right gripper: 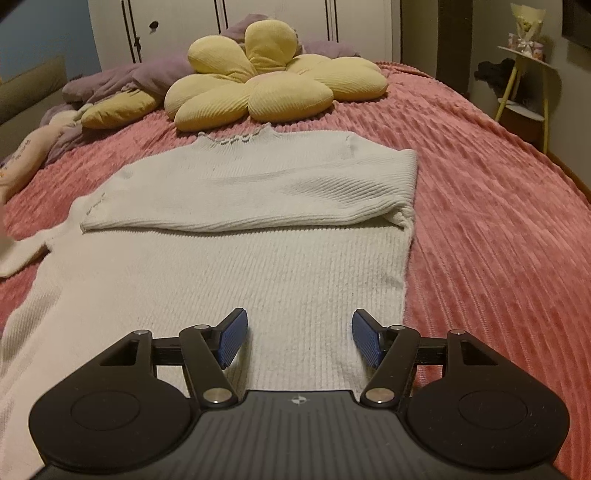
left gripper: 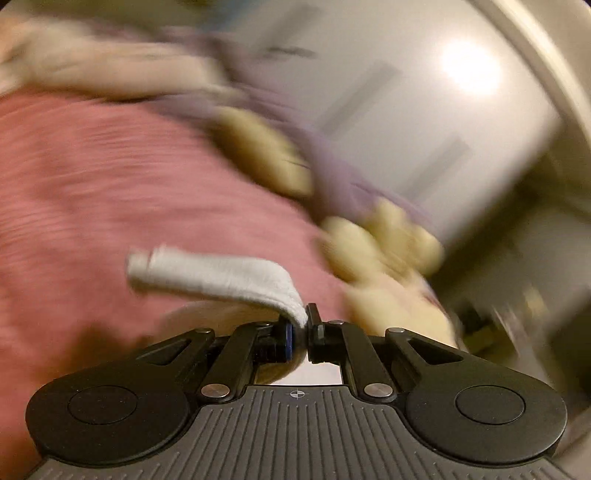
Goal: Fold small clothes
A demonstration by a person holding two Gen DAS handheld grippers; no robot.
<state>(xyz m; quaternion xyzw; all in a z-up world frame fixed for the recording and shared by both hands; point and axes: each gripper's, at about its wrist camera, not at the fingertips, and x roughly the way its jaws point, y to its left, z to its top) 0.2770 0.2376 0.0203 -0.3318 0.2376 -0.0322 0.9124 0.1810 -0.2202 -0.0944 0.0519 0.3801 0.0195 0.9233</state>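
A white ribbed knit sweater point(right gripper: 229, 266) lies flat on the pink bedspread point(right gripper: 480, 206), its right sleeve point(right gripper: 258, 192) folded across the chest. My right gripper point(right gripper: 299, 338) is open and empty, low over the sweater's lower part near its right edge. My left gripper point(left gripper: 306, 325) is shut on a white sleeve cuff point(left gripper: 218, 275), which it holds lifted above the pink bedspread point(left gripper: 110, 184). The left wrist view is heavily motion-blurred. The sweater's left sleeve runs off the left edge of the right wrist view.
A yellow flower-shaped cushion point(right gripper: 269, 77) and a purple blanket point(right gripper: 122, 81) lie at the head of the bed. White wardrobe doors point(right gripper: 177, 26) stand behind. A small side table point(right gripper: 524, 85) stands at the right. A pale garment point(right gripper: 26, 155) lies at the bed's left edge.
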